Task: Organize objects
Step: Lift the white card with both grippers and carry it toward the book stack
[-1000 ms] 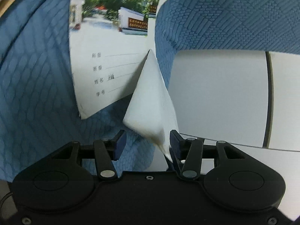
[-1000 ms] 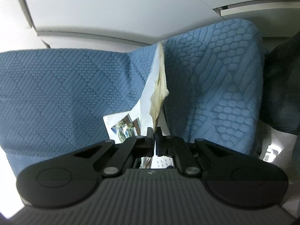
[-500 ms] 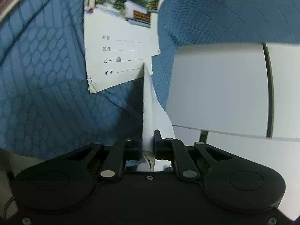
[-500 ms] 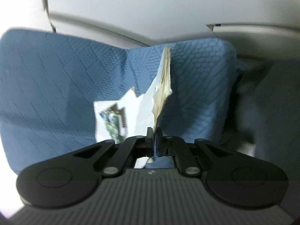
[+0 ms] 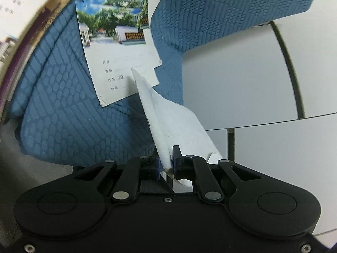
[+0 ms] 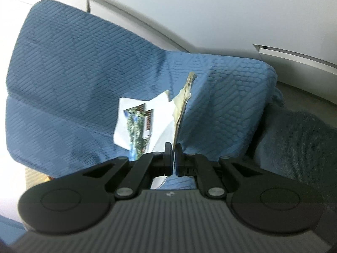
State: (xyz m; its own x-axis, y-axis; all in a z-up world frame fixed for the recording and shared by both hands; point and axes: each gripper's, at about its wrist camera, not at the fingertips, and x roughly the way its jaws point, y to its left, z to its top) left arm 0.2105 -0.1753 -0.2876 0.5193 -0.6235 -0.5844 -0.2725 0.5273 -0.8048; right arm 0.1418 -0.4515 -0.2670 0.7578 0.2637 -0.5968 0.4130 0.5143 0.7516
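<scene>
While each tool (image 5: pixel 166 160) (image 6: pixel 173 156) clamps one paper (image 5: pixel 168 118) (image 6: pixel 179 109), two torn covers (image 5: pixel 124 63) lie beyond

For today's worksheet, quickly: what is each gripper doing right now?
Left gripper: closed on a white sheet of paper.
Right gripper: closed on a thin, yellowed paper edge.

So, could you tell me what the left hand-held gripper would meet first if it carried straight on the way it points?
Probably the blue textured cushion, or the photo-printed booklet lying on it; depth is unclear. The left hand-held gripper is shut on a white sheet that reaches out ahead of it.
</scene>
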